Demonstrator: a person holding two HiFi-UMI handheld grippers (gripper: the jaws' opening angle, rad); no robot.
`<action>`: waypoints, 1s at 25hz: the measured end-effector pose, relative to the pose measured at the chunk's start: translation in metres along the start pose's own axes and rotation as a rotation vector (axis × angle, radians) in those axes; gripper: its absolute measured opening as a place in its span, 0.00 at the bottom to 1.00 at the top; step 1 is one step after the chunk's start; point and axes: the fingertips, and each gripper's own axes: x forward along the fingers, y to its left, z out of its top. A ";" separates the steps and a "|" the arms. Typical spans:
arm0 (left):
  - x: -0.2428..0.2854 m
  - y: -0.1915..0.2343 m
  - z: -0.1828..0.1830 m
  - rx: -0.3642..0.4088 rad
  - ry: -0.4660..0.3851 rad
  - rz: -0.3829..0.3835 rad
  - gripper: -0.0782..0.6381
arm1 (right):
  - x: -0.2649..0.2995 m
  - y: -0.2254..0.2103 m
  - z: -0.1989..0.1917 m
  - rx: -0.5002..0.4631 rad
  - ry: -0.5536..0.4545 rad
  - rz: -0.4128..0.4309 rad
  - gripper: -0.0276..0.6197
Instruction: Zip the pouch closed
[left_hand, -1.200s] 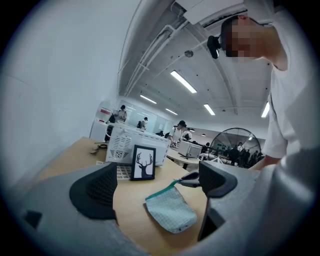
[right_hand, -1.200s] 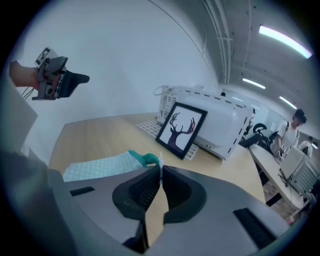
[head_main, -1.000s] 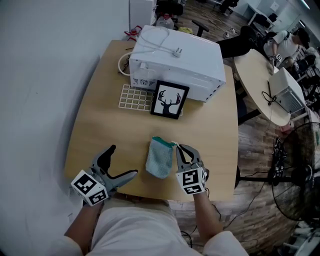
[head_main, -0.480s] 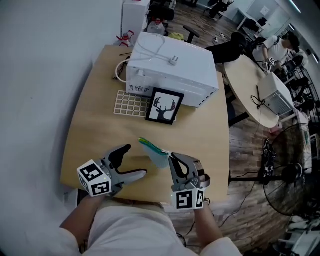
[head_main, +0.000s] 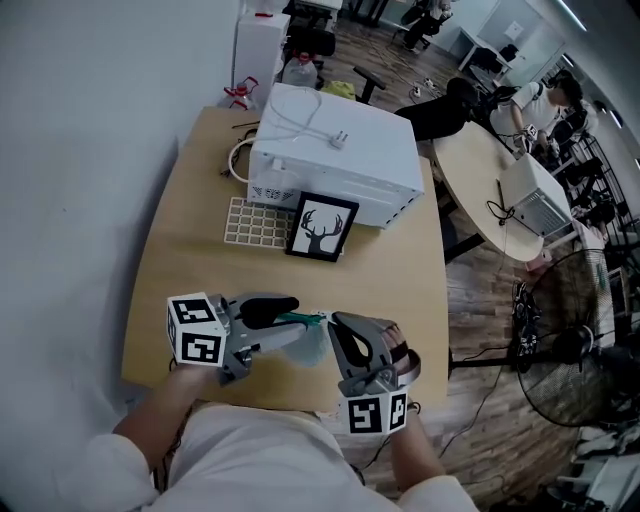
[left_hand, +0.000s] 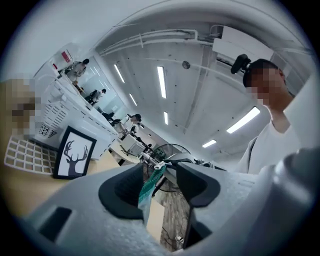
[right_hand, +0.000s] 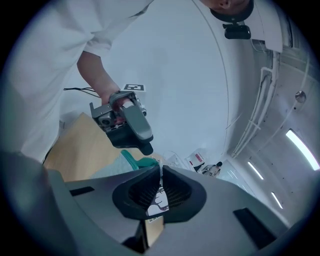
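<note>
head view: i see a wooden table set against a pale wall, carrying a white oven, a grid tray and a framed deer picture. a round table and a fan stand on the plank floor to the right. the pale blue pouch with its teal zip edge hangs above the table's near edge, between the left gripper and the right gripper.

left gripper view: the jaws have just been closing. they stand partly apart with the teal edge between them, lying along one pad, with a gap at the other.

right gripper view: the jaws are pressed together on the pouch's end.
</note>
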 end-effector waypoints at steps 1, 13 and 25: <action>0.002 -0.001 0.002 -0.023 0.007 -0.017 0.41 | -0.001 -0.001 0.004 -0.008 -0.008 -0.005 0.07; 0.008 -0.012 0.015 -0.235 0.043 -0.190 0.30 | -0.009 -0.014 0.027 -0.100 -0.044 -0.067 0.07; 0.007 -0.014 0.007 -0.350 0.031 -0.204 0.20 | -0.010 0.002 0.028 -0.126 -0.010 -0.070 0.07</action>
